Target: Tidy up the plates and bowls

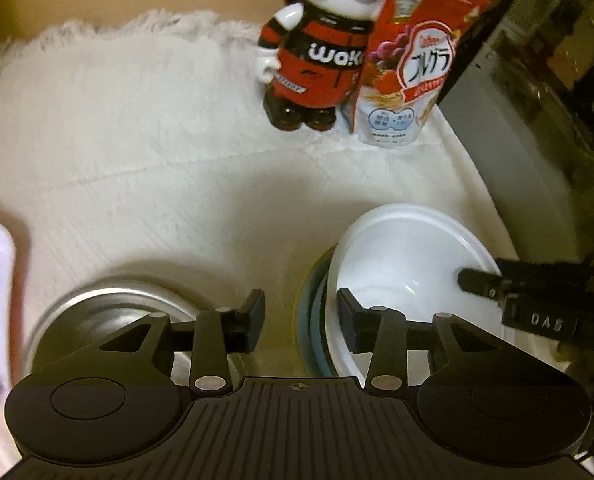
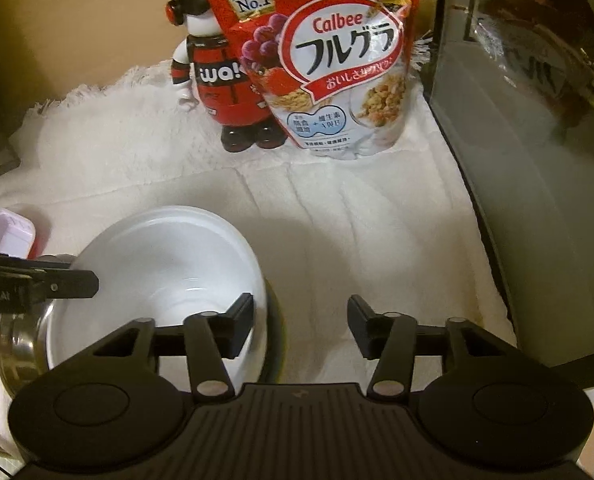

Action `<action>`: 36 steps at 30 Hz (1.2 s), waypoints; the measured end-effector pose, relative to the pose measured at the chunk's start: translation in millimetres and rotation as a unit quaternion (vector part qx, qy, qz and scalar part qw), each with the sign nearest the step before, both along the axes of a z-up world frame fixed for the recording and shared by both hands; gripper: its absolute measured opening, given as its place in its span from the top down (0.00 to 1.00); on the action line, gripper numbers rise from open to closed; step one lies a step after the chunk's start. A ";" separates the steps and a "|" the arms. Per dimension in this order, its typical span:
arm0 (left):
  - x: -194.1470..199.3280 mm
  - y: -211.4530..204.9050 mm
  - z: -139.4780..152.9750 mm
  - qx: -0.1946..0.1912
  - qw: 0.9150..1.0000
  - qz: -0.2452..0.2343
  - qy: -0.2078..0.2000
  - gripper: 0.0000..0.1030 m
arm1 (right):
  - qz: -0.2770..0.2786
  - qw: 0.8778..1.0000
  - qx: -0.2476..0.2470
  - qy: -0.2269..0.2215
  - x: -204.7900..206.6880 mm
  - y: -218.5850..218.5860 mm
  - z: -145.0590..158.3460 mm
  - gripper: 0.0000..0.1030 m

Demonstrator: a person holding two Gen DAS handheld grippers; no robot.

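Observation:
A white bowl (image 1: 401, 256) sits on a stack of blue and yellow-green plates (image 1: 311, 320) on the white cloth. A steel bowl (image 1: 109, 308) stands to its left. My left gripper (image 1: 301, 322) is open, its jaws straddling the left rim of the white bowl and the plates. In the right wrist view the white bowl (image 2: 157, 264) is at lower left, with the steel bowl (image 2: 17, 348) behind it. My right gripper (image 2: 301, 328) is open, its left finger inside the white bowl and its right finger outside over the cloth. Each gripper's fingertip shows in the other's view.
A red and black toy figure (image 2: 217, 76) and a red Calbee cereal bag (image 2: 337, 60) stand at the back of the white cloth (image 1: 137, 160). A glass-fronted black box (image 2: 537, 160) borders the right. A pink-lilac container (image 2: 5, 232) lies at far left.

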State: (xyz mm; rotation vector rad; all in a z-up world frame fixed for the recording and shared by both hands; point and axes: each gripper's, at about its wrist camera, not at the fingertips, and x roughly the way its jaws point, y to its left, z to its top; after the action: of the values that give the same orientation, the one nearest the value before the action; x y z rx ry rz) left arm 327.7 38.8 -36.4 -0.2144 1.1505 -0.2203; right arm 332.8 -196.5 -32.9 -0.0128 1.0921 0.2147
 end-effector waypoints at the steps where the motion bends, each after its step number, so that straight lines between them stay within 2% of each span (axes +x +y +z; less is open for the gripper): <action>1: -0.3 1.0 -0.1 -0.006 1.000 0.001 -0.001 0.60 | 0.001 1.000 0.003 0.001 -1.1 -1.1 -1.3 0.51; 3: -1.8 0.4 2.3 -0.016 1.000 -0.003 -0.011 0.62 | 0.006 1.000 0.010 -0.002 -3.5 -2.2 -2.7 0.51; 6: -6.5 3.9 8.5 -0.062 0.998 -0.005 -0.023 0.62 | 0.016 1.000 0.024 -0.001 -5.3 -2.3 -3.7 0.51; 8: -12.0 4.1 13.0 -0.077 0.997 -0.003 -0.029 0.62 | 0.024 0.999 0.034 -0.002 -6.6 -0.4 -3.2 0.50; 13: -22.7 -5.5 14.1 -0.050 0.999 0.004 -0.021 0.62 | 0.048 0.997 0.046 -0.024 -12.7 4.6 -2.5 0.42; 16: -26.0 -13.2 10.2 -0.013 1.000 0.016 -0.014 0.62 | 0.059 0.996 0.060 -0.018 -13.1 4.5 -9.7 0.42; 18: -27.3 -14.7 7.1 -0.003 1.000 0.023 -0.007 0.62 | 0.062 0.995 0.071 -0.006 -11.5 3.3 -17.1 0.42; 25: -25.3 -19.3 -3.7 -0.006 0.999 0.030 0.020 0.62 | 0.066 0.992 0.097 0.034 -1.7 1.1 -43.7 0.42; 31: -14.2 -28.2 -10.3 0.031 0.999 0.022 0.037 0.62 | 0.078 0.990 0.107 0.055 6.6 3.6 -56.5 0.41; 36: -4.2 -24.3 -15.0 0.003 0.997 0.029 0.065 0.59 | 0.076 0.987 0.123 0.074 13.0 3.5 -64.6 0.41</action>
State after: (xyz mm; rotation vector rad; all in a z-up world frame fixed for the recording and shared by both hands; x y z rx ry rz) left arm 323.5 14.5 -51.3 -0.2591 1.2723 -0.1525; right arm 345.8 -193.1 -97.5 0.1427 1.2066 0.4926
